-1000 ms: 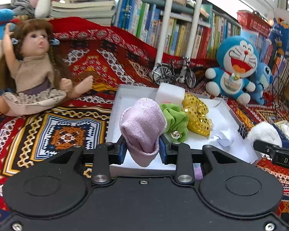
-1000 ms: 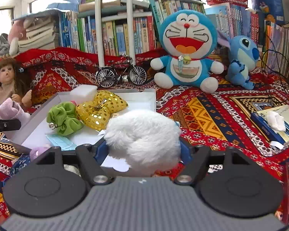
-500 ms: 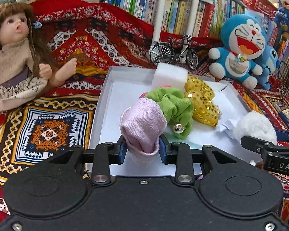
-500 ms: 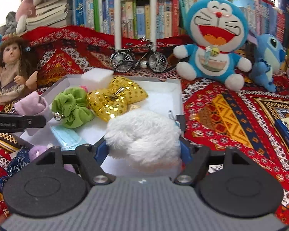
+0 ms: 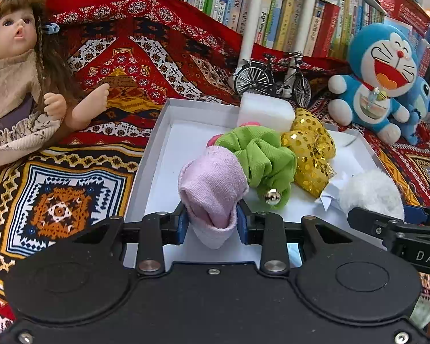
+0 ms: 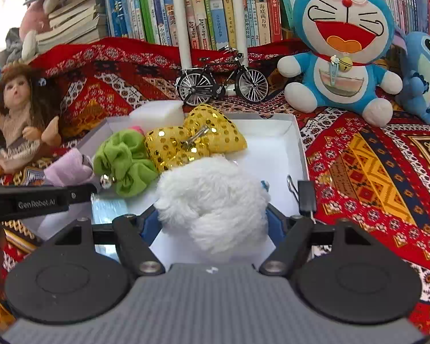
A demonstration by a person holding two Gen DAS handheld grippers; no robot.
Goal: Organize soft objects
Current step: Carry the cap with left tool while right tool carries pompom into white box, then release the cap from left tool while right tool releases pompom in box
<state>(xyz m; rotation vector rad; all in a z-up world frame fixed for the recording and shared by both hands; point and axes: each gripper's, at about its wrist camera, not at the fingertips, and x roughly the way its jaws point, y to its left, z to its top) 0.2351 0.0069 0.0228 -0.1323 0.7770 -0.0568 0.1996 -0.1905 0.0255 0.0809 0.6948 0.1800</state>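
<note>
Two soft items in transit, both carried forward over the last second and now over the white tray.

Change noted: each hand-held gripper has advanced from the tray's near edge to a position above its floor; the scrunchie and bow loom larger in both wrist views. Judged meaning: transport is about done, and release into the tray is the step remaining for both items.

Left hand-held gripper: jaws narrowly apart, clamped on a pink sock. The sock bulges above the blue pads and droops below them, over the tray's near-left part, its top close against the green scrunchie; actual contact cannot be told.

Right hand-held gripper: jaws wider, pressed into the sides of a white pompom. The pompom sits over the tray's near-right part, just in front of the gold bow.

Already in tray: green scrunchie with small bell, gold sequin bow, white foam block at the far wall, and a pale blue item at the near edge, partly hidden.

Judged handling: both items compress easily, so either may cling to the pads on opening.

Outside tray, on the patterned cloth: doll.
</note>
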